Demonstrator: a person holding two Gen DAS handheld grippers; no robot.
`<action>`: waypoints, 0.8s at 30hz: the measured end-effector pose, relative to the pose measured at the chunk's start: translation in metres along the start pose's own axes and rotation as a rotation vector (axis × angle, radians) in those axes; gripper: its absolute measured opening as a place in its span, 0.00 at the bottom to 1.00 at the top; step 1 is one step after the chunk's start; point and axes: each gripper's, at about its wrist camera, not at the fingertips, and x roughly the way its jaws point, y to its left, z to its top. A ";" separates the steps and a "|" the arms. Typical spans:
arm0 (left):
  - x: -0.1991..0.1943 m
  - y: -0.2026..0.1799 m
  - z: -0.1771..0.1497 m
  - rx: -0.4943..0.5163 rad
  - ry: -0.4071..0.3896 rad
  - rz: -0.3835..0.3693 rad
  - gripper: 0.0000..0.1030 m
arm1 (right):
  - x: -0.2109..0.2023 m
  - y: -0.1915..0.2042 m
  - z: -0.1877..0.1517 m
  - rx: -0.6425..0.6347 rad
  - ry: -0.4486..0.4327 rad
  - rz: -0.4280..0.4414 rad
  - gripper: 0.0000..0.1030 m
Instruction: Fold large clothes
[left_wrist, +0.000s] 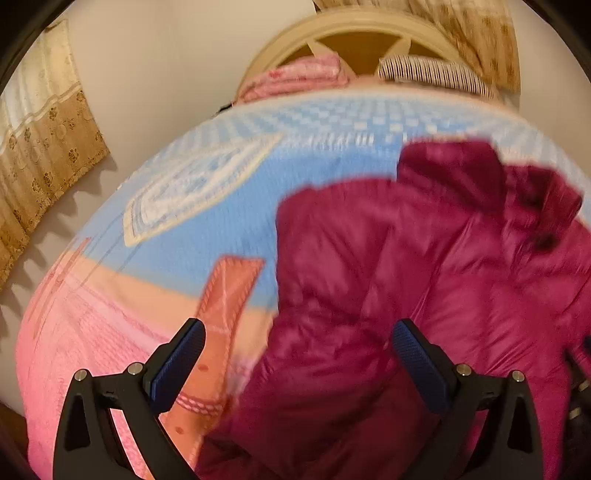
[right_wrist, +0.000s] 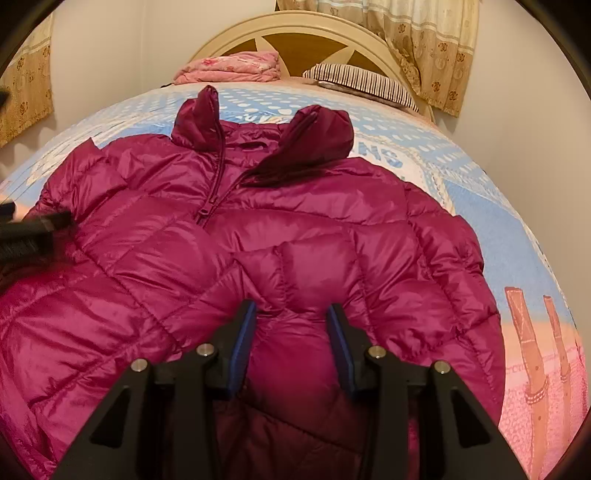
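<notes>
A shiny magenta puffer jacket (right_wrist: 295, 221) lies front up on the bed, zip partly open and collar toward the headboard. My right gripper (right_wrist: 291, 310) sits at its near hem, blue pads pressed on a puffed fold of the fabric. The left wrist view is blurred. It shows the jacket (left_wrist: 406, 277) on the right with its left edge running down the middle. My left gripper (left_wrist: 299, 328) hangs just above that edge, jaws wide apart, nothing gripped. Its dark blurred body (right_wrist: 33, 229) shows at the jacket's left sleeve in the right wrist view.
The bed cover (left_wrist: 192, 229) is blue at the far end and pink near me. A folded pink blanket (right_wrist: 232, 68) and a striped pillow (right_wrist: 365, 85) lie by the cream headboard (right_wrist: 295, 26). Curtains (left_wrist: 44, 155) hang at both sides against pale walls.
</notes>
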 end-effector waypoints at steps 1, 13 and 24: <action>-0.002 -0.001 0.006 0.008 -0.015 0.000 0.99 | 0.000 0.000 0.000 0.000 0.000 0.000 0.42; 0.007 0.006 0.006 0.090 0.022 0.014 0.99 | -0.013 -0.027 0.025 -0.035 0.068 0.123 0.59; 0.000 -0.022 0.130 0.038 -0.051 -0.120 0.99 | 0.006 -0.062 0.148 0.029 -0.013 0.083 0.82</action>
